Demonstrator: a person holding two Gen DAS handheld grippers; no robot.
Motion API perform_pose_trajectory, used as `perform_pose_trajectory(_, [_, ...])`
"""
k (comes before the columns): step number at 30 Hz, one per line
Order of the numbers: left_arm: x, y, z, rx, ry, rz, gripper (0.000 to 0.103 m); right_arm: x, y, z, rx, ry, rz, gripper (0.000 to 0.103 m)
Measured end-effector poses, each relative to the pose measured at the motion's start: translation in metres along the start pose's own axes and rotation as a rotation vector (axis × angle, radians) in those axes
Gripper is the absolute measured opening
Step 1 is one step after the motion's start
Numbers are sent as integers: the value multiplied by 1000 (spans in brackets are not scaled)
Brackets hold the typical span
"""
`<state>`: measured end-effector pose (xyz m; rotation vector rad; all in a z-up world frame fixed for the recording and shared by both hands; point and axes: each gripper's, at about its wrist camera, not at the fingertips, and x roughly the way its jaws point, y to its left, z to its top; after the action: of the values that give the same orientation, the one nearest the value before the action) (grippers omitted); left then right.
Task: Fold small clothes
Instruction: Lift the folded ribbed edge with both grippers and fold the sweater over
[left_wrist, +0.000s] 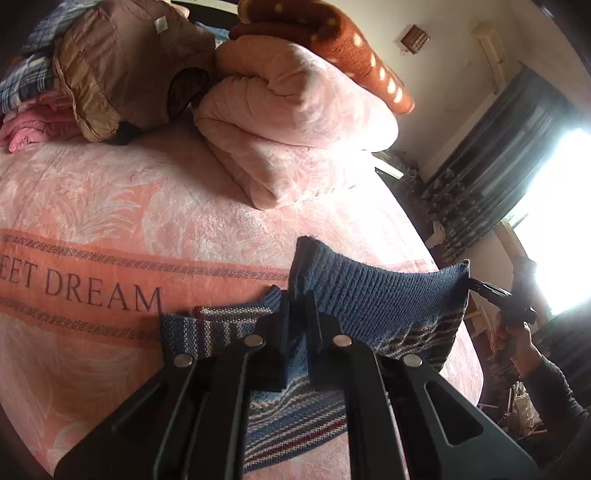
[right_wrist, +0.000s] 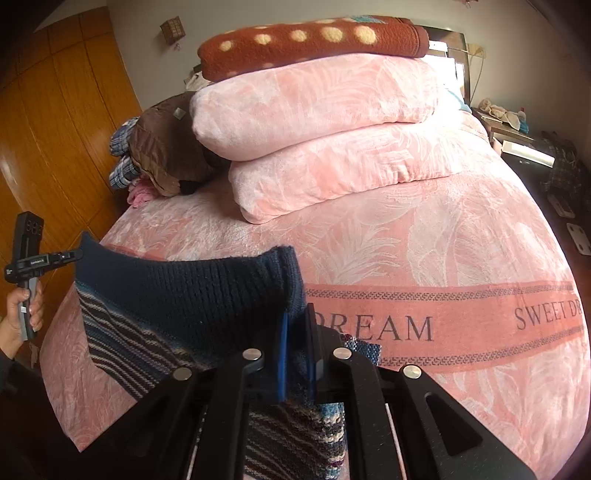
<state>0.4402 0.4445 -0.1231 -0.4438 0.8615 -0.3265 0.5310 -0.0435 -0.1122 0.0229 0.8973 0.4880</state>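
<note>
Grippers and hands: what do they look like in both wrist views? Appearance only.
Both are matte black handheld units. The left gripper has plain black fingers; the right gripper has blue finger pads. Silver round pivot pins sit on black angular linkage bars with cut-out slots. No cables visible. The right hand shows a dark long sleeve.

Left hand-held gripper (left_wrist: 298, 317) and right hand-held gripper (right_wrist: 297, 332), both jaws clamped.

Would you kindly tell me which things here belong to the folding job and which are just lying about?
In the job:
striped knit sweater
left gripper
right gripper

Lying about:
folded pink quilt
spotted brown blanket
brown padded jacket
plaid cloth
</note>
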Motion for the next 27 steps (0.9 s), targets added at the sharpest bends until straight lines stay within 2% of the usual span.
perform_pose_trajectory(6, [67,40,9,-83,82,70,5,80,-21,9,43,127,-43,7])
perform_pose_trajectory(11, [140,92,-5,-260,265,173,5,159,-39,-8,91,286,-113,8])
perform_pose_trajectory(15, [176,118,-14,-383,354,227,5,197,-53,-22,156,359,-144,8])
perform_pose_trajectory(18, [179,116,-9,-383,348,249,5,203,-52,-25,156,368,-167,8])
perform_pose_trajectory(27, [136,89,16,-297,193,241,4,162,-44,5,133,259,-159,7])
